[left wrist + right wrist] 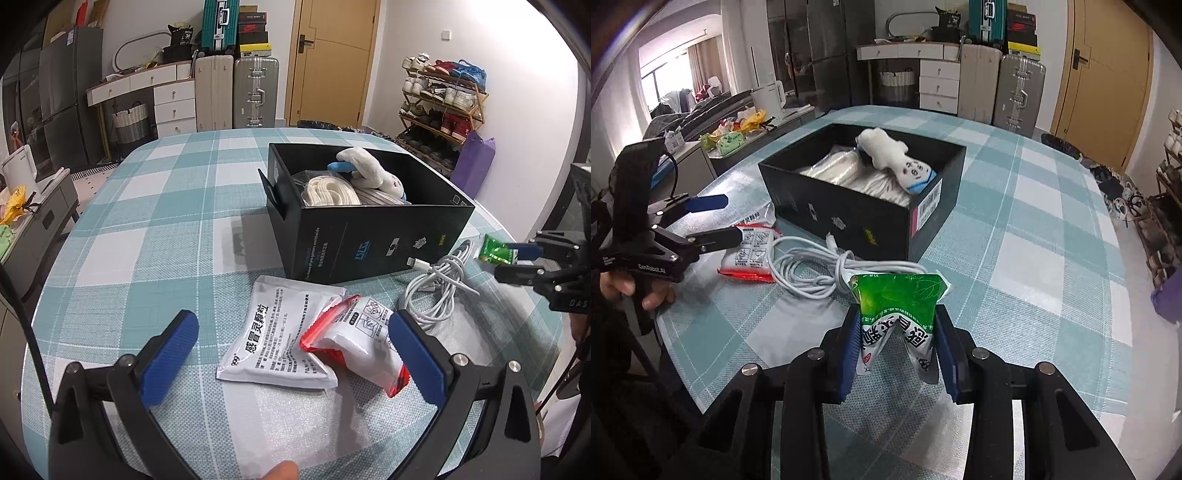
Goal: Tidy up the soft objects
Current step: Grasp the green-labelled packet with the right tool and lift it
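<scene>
Pinching a green sachet above the table, the right hand-held gripper sits near the black box; the left hand-held gripper gapes wide over two packets.

The white cable lay just ahead of the right gripper, before the black box. Bare tablecloth stretched to its right.
</scene>
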`<state>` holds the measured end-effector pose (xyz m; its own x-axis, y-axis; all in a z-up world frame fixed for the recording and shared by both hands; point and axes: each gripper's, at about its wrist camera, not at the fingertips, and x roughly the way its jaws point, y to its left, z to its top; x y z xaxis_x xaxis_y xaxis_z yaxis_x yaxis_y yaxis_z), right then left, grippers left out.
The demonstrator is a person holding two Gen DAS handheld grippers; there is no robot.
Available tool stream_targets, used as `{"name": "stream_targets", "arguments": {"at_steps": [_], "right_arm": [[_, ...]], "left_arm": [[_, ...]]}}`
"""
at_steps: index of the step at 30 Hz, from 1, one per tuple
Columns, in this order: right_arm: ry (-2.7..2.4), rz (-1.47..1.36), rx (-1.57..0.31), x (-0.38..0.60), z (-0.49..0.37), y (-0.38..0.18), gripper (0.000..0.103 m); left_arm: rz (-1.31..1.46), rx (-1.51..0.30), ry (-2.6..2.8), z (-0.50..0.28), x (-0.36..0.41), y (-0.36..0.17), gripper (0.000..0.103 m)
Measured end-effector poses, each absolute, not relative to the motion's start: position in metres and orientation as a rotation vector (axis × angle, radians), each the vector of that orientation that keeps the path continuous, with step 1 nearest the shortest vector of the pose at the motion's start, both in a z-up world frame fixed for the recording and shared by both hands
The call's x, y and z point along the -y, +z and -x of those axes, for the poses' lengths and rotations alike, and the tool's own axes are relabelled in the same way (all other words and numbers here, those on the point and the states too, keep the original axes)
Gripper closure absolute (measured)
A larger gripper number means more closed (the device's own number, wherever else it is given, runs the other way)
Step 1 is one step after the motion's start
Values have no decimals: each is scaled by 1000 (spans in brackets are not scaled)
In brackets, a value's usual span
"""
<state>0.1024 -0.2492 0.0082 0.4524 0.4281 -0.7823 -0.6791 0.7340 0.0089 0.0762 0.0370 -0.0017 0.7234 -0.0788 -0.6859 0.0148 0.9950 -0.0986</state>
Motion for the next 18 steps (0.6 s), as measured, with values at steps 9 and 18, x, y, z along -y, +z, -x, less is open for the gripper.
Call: {"name": "stream_targets", "arguments": {"at_steps": [9,18], "right_arm": [[714,352,-799,253,-88,29,66],[734,348,-786,252,-83,32,65]], "left_arm": [[-14,-765,-88,-71,-11,0,0],[-111,-801,-140,-75,14,-3,3]]}}
